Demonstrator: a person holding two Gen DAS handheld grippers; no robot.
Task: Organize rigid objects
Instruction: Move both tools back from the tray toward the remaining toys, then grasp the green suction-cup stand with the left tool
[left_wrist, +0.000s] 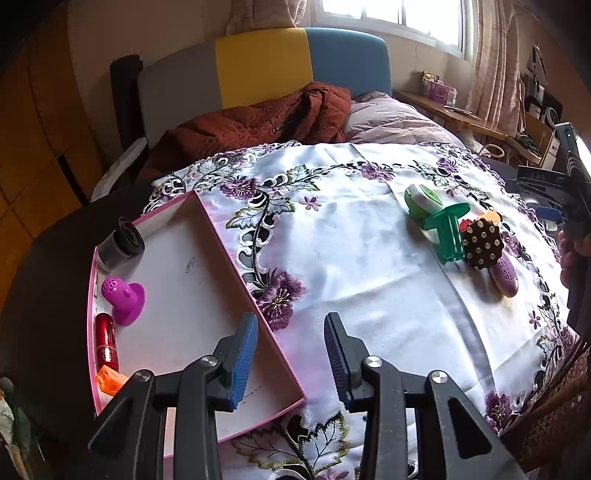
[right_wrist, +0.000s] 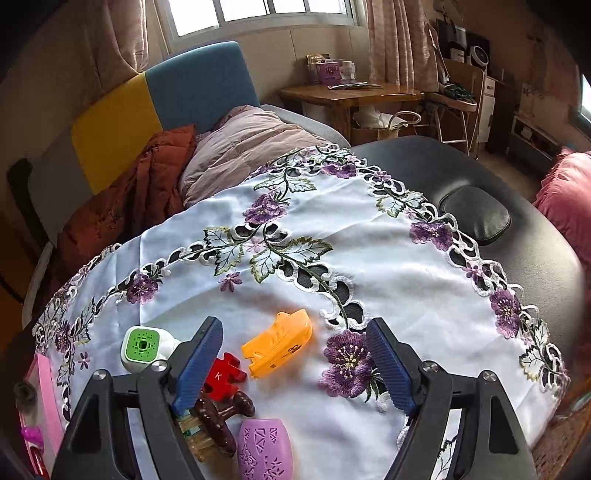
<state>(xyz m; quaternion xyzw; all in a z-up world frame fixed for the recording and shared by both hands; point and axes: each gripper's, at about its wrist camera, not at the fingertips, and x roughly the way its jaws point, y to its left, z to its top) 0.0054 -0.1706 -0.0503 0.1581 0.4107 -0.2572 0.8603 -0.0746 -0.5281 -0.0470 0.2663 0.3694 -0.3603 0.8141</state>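
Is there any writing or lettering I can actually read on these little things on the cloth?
"K": white letter on the red puzzle-shaped piece.
Dark print on the orange plastic piece: too small to read.
Labels on the purple boxes on the far desk: blurred, unreadable.
Nothing else legible.

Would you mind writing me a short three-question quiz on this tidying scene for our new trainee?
1. True or false: the pink tray already holds the red tube.
2. Which thing lies nearest ahead between the fingers of the right gripper?
A. the orange clip
B. the black cylinder
C. the purple case
3. Fill in: the left gripper is ____ and holds nothing.

Key:
1. True.
2. A.
3. open.
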